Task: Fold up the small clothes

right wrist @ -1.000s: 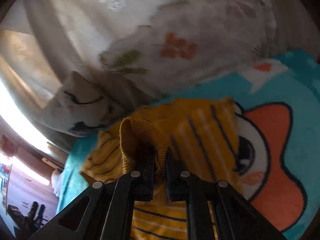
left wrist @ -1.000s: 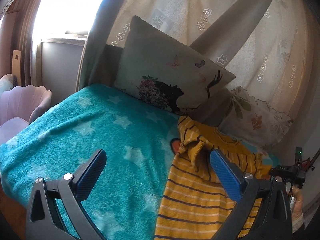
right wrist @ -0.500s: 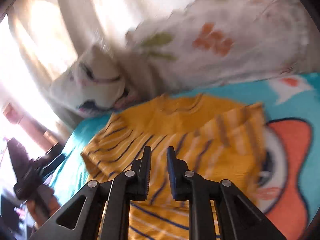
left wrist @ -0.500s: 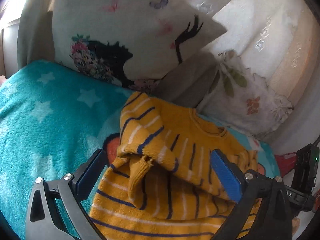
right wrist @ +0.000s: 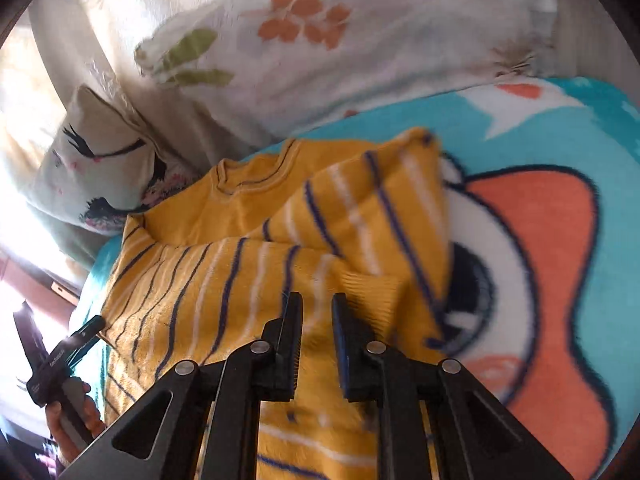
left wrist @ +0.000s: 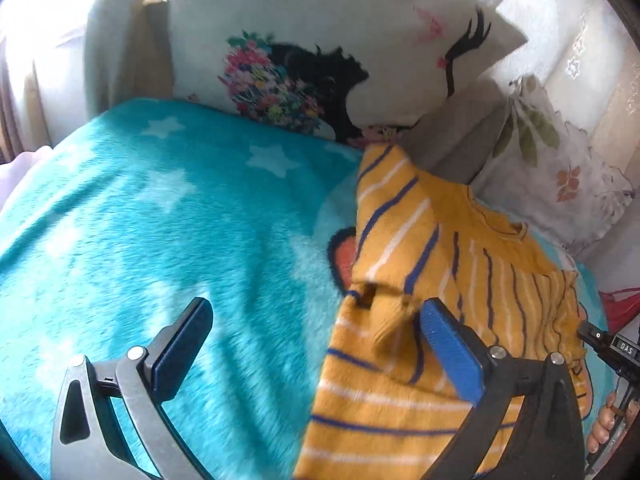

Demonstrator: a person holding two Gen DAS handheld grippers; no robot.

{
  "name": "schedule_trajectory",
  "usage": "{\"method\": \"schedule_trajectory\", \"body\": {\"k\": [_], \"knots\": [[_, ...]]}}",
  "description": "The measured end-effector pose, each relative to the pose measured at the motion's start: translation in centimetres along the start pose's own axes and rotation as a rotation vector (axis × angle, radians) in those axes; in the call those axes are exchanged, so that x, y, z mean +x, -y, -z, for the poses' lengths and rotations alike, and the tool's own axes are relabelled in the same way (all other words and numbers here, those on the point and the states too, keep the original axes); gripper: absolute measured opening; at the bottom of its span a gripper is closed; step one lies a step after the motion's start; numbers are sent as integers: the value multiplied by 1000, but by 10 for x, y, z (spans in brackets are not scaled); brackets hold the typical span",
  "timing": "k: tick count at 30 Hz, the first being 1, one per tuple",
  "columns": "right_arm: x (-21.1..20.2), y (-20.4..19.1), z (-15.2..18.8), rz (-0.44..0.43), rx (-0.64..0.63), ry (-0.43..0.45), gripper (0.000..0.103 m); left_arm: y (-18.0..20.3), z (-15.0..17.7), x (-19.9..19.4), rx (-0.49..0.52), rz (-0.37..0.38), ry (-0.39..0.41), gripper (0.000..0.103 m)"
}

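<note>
A mustard-yellow sweater [left wrist: 440, 260] with navy and white stripes lies on the teal blanket [left wrist: 160, 220], neck toward the pillows, both sleeves folded in over its chest. My left gripper [left wrist: 316, 312] hangs wide open low over the sweater's left edge. Its right finger [left wrist: 448, 344] is above the folded left cuff, its left finger over bare blanket. In the right wrist view the sweater [right wrist: 240, 280] fills the middle. My right gripper [right wrist: 317, 300] hovers above the folded right sleeve, jaws a narrow gap apart with no cloth between them.
A face-print pillow [left wrist: 320, 40] and a floral pillow [left wrist: 560, 160] lean against the curtain behind the sweater. The blanket's orange fish print [right wrist: 560, 240] lies right of the sweater. A person's hand [right wrist: 68, 412] holds the left gripper's handle at the left edge.
The right gripper let go of the sleeve cuff, which now lies across the chest, and drew back. The left gripper came down closer to the bed, still open.
</note>
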State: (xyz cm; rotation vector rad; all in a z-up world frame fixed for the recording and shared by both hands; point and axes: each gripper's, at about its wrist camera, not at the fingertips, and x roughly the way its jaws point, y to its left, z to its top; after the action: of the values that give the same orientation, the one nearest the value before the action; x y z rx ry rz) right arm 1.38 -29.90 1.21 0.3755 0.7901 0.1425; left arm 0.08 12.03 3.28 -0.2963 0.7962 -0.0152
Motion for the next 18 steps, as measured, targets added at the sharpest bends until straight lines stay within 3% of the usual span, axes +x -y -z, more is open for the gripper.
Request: {"method": "schedule_trajectory", "body": {"k": [4,10,12,18], "knots": [[-29,8,19,5,4,48,40,-22,20,-33,-11,6,40,103],[-48,39,68,19,62,-24,42,-58,65,-35,-82,20,-42,103],[-52,47,86,13,80,-36,42,-59,74,-46,-72,23,-1,103],[-70,45,122,-42,74,-36,43,-60,97,-69,-61,109,-17,103]]}}
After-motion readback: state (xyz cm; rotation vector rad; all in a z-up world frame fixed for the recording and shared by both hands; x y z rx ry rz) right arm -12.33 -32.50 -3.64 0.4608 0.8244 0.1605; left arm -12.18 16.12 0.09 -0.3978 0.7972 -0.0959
